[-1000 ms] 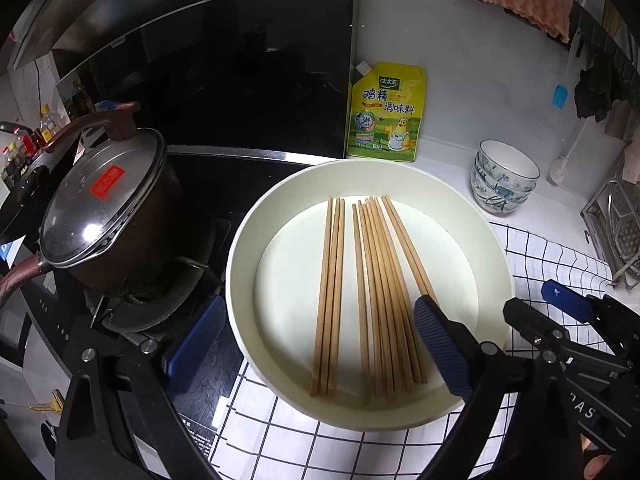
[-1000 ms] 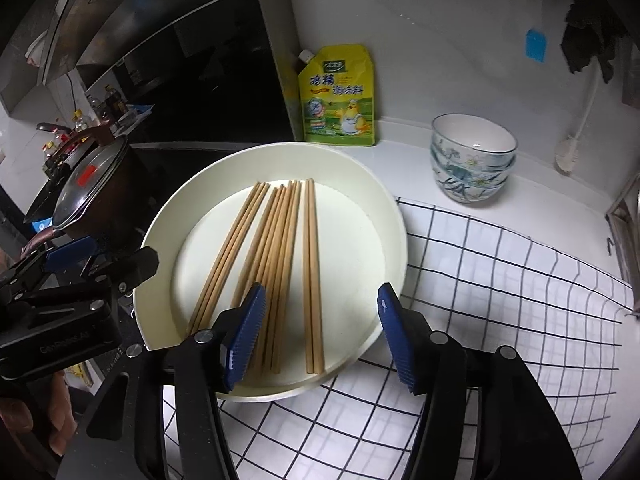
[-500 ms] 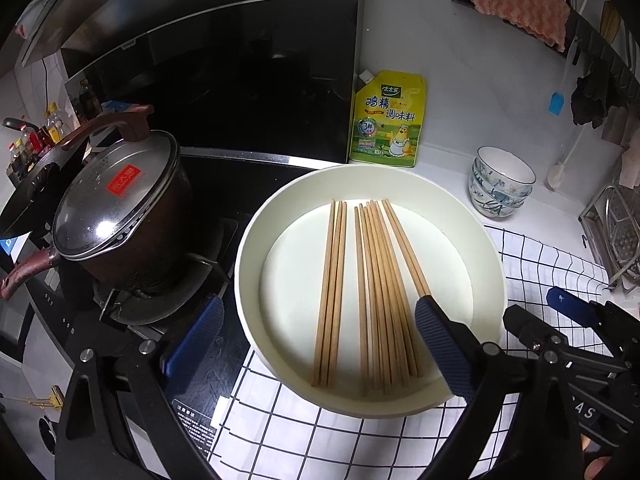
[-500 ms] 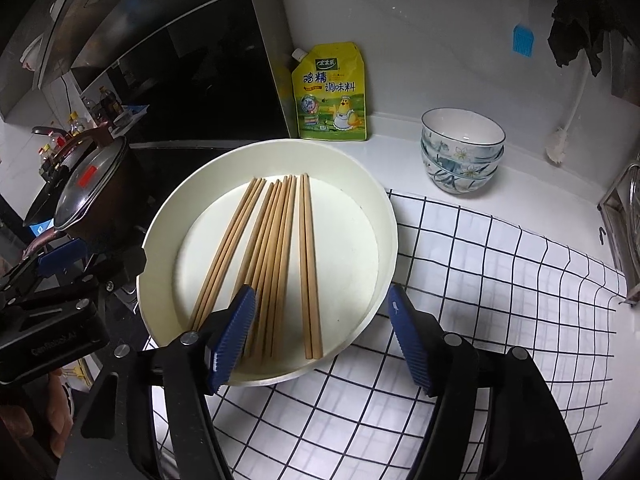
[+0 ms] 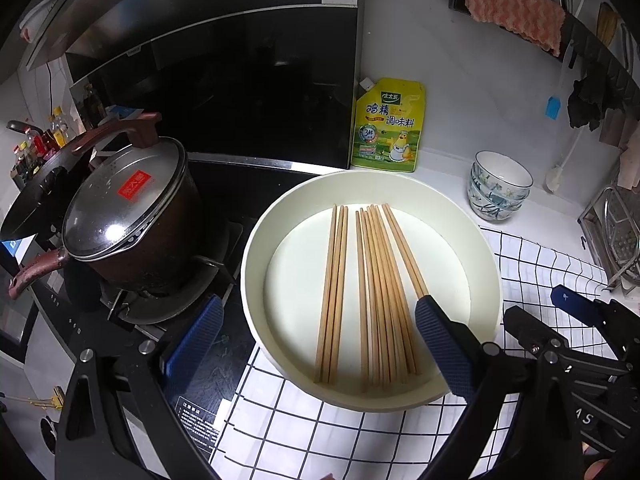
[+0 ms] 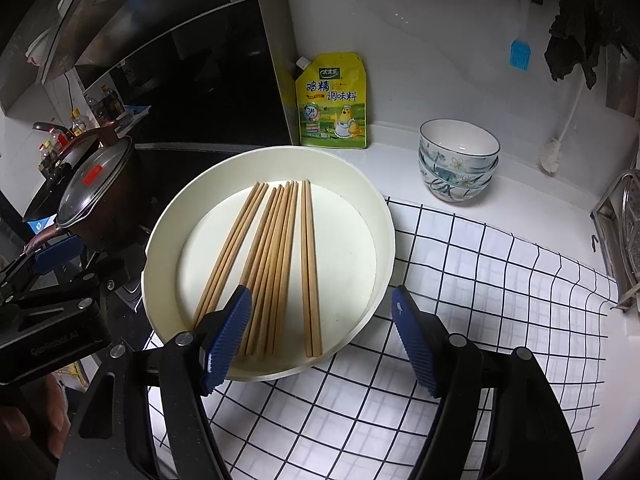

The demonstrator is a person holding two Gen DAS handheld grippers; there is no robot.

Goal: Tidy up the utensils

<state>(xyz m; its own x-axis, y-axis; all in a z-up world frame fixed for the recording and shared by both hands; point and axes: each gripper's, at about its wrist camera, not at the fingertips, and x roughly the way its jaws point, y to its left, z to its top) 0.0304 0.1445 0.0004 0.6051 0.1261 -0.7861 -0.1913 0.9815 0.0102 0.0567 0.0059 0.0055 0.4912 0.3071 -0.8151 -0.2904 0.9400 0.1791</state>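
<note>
- A round, shallow, cream-white tray with a raised rim [image 5: 256, 272] sits at the centre of both views, partly on a white cloth with a black grid pattern [image 6: 480, 280] that covers the counter [image 6: 400, 148] in the lower right.
- Long, light-brown wooden chopsticks [image 5: 376, 292] lie flat inside the tray, roughly parallel, in separate bunches: in the right wrist view a pair lies apart on the right, a thicker bundle in the middle, and a few more to the left.
- The left hand-held gripper [image 5: 320, 344] hovers at the bottom of its own frame with its blue ribbed fingers spread wide, one over the dark stove edge and one over the near ends of the chopsticks; nothing is pinched between them.
- The right hand-held gripper [image 6: 320, 332] has just been opening its jaws; its blue fingers [image 6: 228, 336] stand well apart over the near rim of the tray, gripping nothing.
- A dark cooking pot with a glass lid and red label [image 5: 120, 216] stands on the stove in the left of the frame.
- A yellow-green seasoning pouch [image 6: 332, 104] leans against the white wall behind the tray.
- Stacked white bowls with a blue floral pattern [image 6: 458, 164] stand on the counter to the upper right of the tray.
</note>
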